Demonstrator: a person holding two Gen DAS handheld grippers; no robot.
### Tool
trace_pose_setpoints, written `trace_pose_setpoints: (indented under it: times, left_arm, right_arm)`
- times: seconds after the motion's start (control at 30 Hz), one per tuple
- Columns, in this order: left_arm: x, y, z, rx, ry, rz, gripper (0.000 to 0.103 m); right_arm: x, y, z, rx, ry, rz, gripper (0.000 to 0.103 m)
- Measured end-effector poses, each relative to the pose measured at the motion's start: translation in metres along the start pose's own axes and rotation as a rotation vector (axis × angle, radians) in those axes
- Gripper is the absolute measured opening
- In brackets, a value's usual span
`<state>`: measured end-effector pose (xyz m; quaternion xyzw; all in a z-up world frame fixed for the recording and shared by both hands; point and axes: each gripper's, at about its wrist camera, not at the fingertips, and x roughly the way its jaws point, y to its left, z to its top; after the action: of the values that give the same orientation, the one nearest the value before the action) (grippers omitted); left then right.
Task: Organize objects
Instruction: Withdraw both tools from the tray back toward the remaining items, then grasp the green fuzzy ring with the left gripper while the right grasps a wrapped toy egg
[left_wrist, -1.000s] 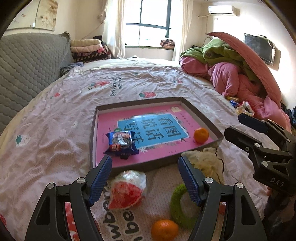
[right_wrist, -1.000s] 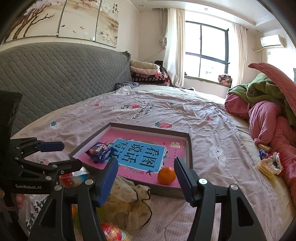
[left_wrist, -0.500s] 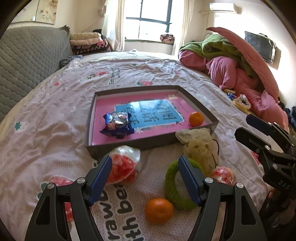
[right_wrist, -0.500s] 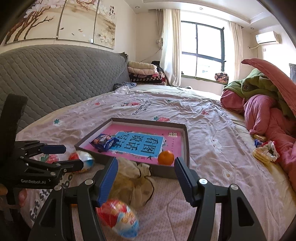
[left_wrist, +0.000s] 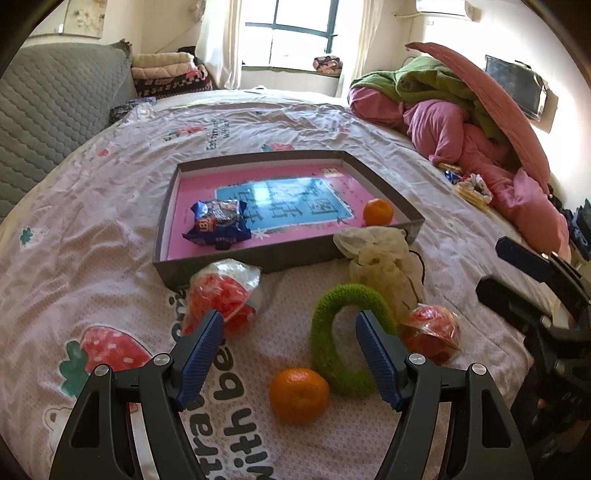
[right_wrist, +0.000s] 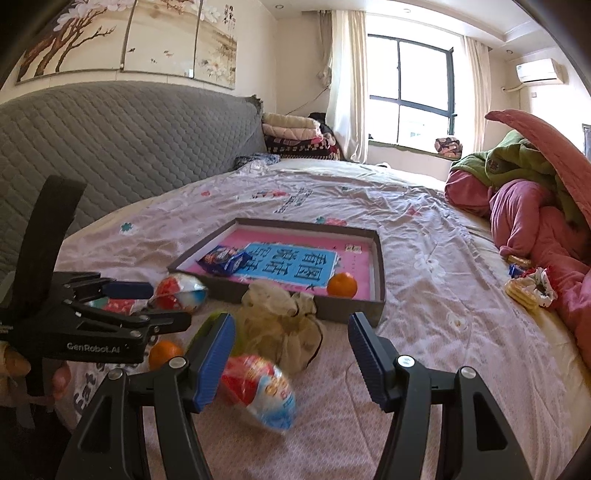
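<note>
Left tongs spread over an orange on the bed, right tongs spread above a snack packet, second orange and blue packet seen inside the tray, green ring beside the first orange

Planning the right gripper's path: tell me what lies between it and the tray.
In the right wrist view, a red snack packet and a crumpled beige bag lie between the right gripper and the tray.

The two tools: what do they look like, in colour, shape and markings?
Both look alike. The left tool and the right tool each have black angular arms with triangular cut-outs and silver round screws, ending in blue ribbed pads. Seen from the right wrist view, the left tool's black body bears white "GenRobot.AI" lettering.
</note>
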<state>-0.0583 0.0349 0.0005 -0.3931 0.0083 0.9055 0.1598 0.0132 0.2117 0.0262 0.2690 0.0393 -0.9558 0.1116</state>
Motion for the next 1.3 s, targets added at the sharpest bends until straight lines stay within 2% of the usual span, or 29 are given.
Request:
trace_pose_setpoints:
  times: [0.4, 0.93, 1.3]
  left_arm:
    - [0.012, 0.0, -0.006, -0.019, 0.048, -0.023, 0.075]
    - [0.035, -0.006, -0.014, -0.046, 0.124, -0.104, 0.075]
    - [0.053, -0.008, -0.01, -0.048, 0.149, -0.117, 0.075]
  right_arm:
    - [0.0, 0.005, -0.018, 0.001, 0.066, 0.03, 0.063]
    - [0.022, 0.011, -0.031, -0.026, 0.16, 0.064, 0.063]
    - [0.042, 0.012, -0.04, -0.03, 0.203, 0.094, 0.063]
